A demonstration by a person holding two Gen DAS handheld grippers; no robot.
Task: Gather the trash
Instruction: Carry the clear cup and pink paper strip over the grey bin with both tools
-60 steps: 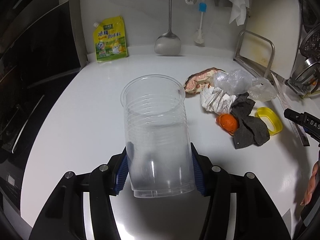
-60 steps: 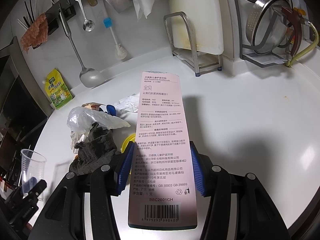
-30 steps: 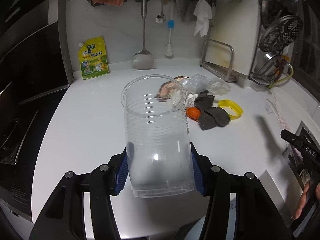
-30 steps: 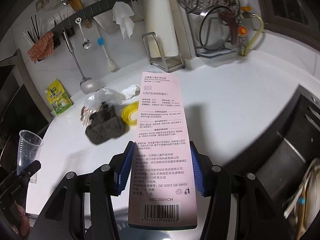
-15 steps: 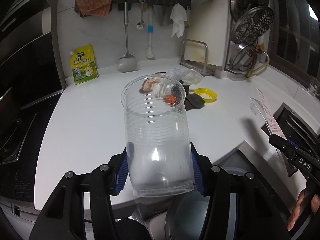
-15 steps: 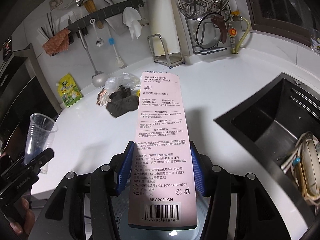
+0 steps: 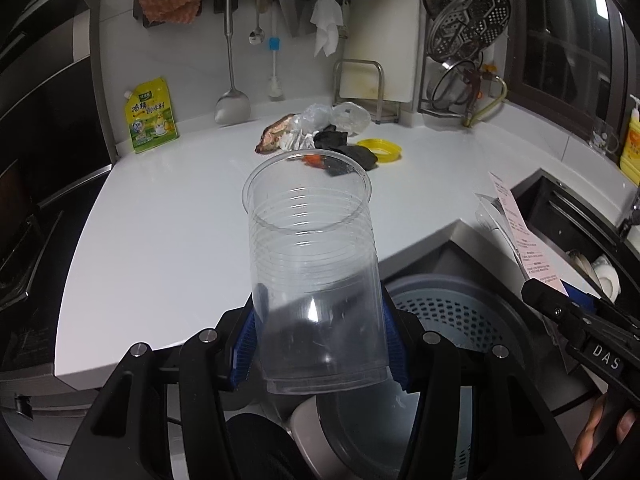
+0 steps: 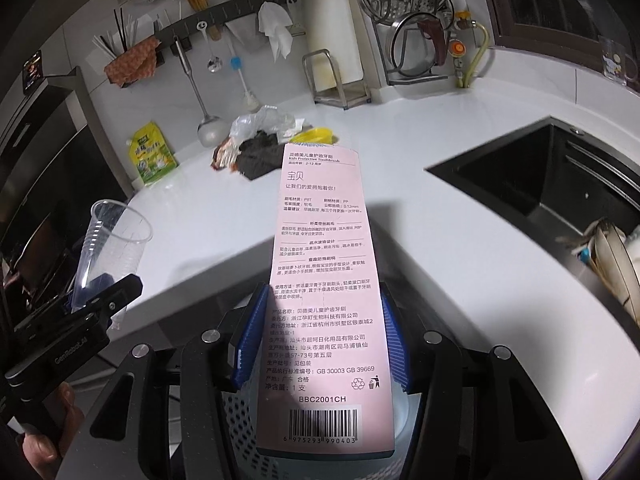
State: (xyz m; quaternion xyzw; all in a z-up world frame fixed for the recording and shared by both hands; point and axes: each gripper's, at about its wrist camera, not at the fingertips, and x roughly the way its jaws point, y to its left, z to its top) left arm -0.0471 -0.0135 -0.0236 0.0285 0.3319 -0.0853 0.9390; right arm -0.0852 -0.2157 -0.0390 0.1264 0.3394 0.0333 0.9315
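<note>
My left gripper [image 7: 318,336] is shut on a clear plastic cup [image 7: 312,264], held off the counter's front edge above a grey perforated bin [image 7: 452,320]. My right gripper [image 8: 320,340] is shut on a pink toothbrush package [image 8: 322,280], also over the bin [image 8: 240,416]. The package shows at the right of the left wrist view [image 7: 520,232]; the cup shows at the left of the right wrist view [image 8: 112,244]. A trash pile [image 7: 320,136] of plastic bag, dark cloth, wrapper and orange peel lies at the far side of the white counter [image 7: 168,232].
A yellow lid [image 7: 380,150] lies beside the pile. A yellow-green pouch [image 7: 150,120] leans on the back wall under hanging utensils [image 7: 230,80]. A black sink [image 8: 560,184] with dishes is at the right; a dish rack [image 7: 464,52] stands behind it.
Both grippers have pulled back from the counter with their loads; the pile now lies farther away and the grey bin has come into view below them.
</note>
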